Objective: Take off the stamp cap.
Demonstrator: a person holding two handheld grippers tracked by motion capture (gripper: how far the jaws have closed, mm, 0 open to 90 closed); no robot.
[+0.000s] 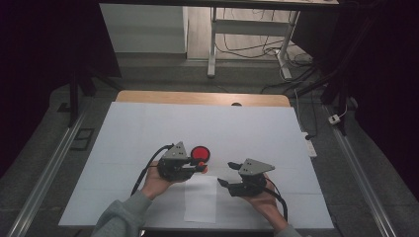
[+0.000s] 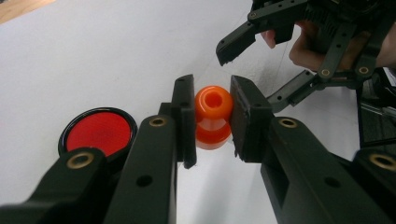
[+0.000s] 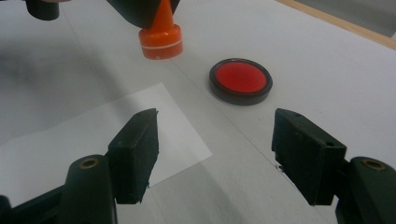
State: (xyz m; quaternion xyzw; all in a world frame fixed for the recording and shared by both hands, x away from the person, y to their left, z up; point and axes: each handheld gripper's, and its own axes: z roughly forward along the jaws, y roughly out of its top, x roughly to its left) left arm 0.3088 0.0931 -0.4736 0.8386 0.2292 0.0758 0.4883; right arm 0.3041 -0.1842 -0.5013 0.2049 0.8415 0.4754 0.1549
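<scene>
the orange stamp [image 2: 213, 116] stands upright on the white table cover [image 1: 148, 128], base down, just beside the near corner of the paper slip [image 1: 200, 197]. your left gripper [image 2: 212, 119] has its jaws pressed onto the stamp's knobbed handle from both sides; the grip looks square and centred. your right gripper [image 3: 215, 154] hangs nearby over the slip with jaws spread wide and nothing between them.

step in hand, as judged: the stamp is seized and set down, not yet inked or pressed on paper. the next move likely calls for lifting it straight and carrying it either to the pad or over the slip; keep it vertical so the face lands flat. the free gripper could pin the slip, which lies loose.

containers: the round ink pad [image 3: 240, 80], a black dish with a red filling, lies open just beyond the stamp, apart from it. the red surface looks even; nothing else sits in the dish. whether the stamp face carries ink cannot be told.
</scene>
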